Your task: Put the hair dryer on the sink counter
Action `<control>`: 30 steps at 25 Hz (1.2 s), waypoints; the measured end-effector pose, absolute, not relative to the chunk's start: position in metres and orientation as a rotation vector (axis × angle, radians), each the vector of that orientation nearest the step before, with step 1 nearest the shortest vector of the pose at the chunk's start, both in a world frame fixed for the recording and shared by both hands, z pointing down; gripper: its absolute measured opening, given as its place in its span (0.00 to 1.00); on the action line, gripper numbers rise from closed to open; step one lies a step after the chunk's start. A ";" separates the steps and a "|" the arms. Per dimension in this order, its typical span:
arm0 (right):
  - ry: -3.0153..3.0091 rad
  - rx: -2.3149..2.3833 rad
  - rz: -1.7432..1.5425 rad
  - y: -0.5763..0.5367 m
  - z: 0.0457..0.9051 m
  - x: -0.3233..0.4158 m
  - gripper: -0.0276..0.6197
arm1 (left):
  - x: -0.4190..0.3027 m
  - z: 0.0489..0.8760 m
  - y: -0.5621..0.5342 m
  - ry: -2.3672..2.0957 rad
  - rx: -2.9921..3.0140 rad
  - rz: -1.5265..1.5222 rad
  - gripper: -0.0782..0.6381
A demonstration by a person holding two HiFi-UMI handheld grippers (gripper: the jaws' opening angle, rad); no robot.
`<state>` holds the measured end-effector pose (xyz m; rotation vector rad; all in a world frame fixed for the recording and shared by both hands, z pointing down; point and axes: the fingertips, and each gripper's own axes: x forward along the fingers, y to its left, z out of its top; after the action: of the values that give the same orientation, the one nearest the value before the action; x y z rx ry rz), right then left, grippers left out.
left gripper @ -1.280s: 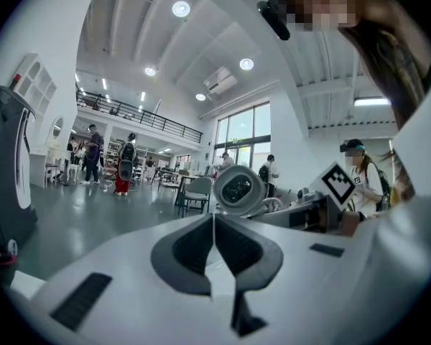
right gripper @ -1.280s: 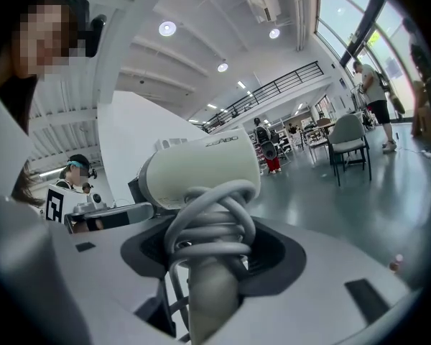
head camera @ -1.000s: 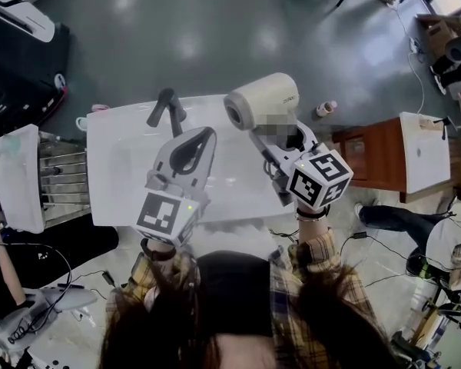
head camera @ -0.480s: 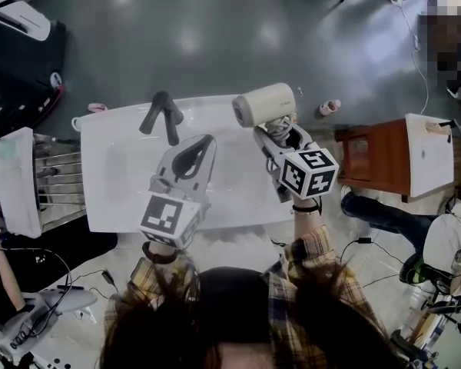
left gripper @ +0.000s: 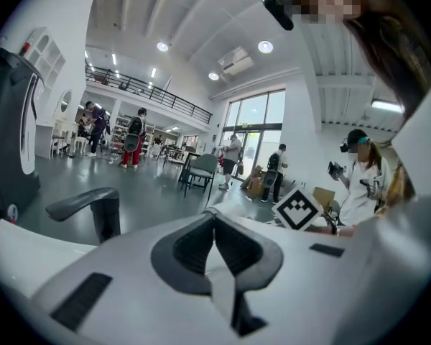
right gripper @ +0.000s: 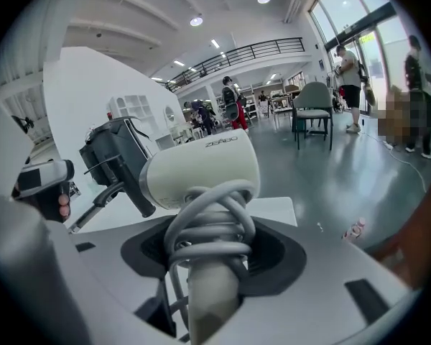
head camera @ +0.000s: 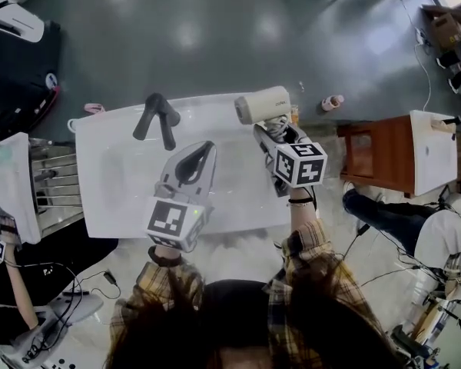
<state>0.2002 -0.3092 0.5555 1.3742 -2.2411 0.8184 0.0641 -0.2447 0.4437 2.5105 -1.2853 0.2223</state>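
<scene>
A cream hair dryer point(head camera: 263, 104) with its grey cord wound round the handle is held over the far right corner of the white sink counter point(head camera: 111, 202). My right gripper point(head camera: 280, 131) is shut on the handle, and in the right gripper view the dryer point(right gripper: 201, 169) stands up from between the gripper point(right gripper: 212, 261) jaws, with the counter point(right gripper: 276, 208) behind it. My left gripper point(head camera: 206, 149) hovers over the counter's middle, shut with nothing in it; the left gripper view shows the gripper point(left gripper: 215, 237) with its pads touching. A dark faucet point(head camera: 155, 118) stands at the counter's far left.
A brown wooden cabinet point(head camera: 367, 158) and a white panel point(head camera: 433, 154) stand right of the counter. A small pink bottle point(head camera: 332, 102) lies on the grey floor beyond. A metal rack point(head camera: 55, 181) sits to the left. Cables and a person's leg point(head camera: 384, 214) lie at lower right.
My right gripper has carried the hair dryer lower and farther out, toward the counter's far right corner. The left gripper has hardly shifted.
</scene>
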 end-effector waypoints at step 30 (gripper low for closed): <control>-2.009 1.384 0.840 -0.323 0.627 0.213 0.46 | 0.058 0.461 -0.241 -1.287 2.460 0.237 0.13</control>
<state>0.2132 -0.3225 0.6268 1.3837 -2.0093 0.8402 0.0577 -0.2407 0.4606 2.4600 -1.2871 0.2367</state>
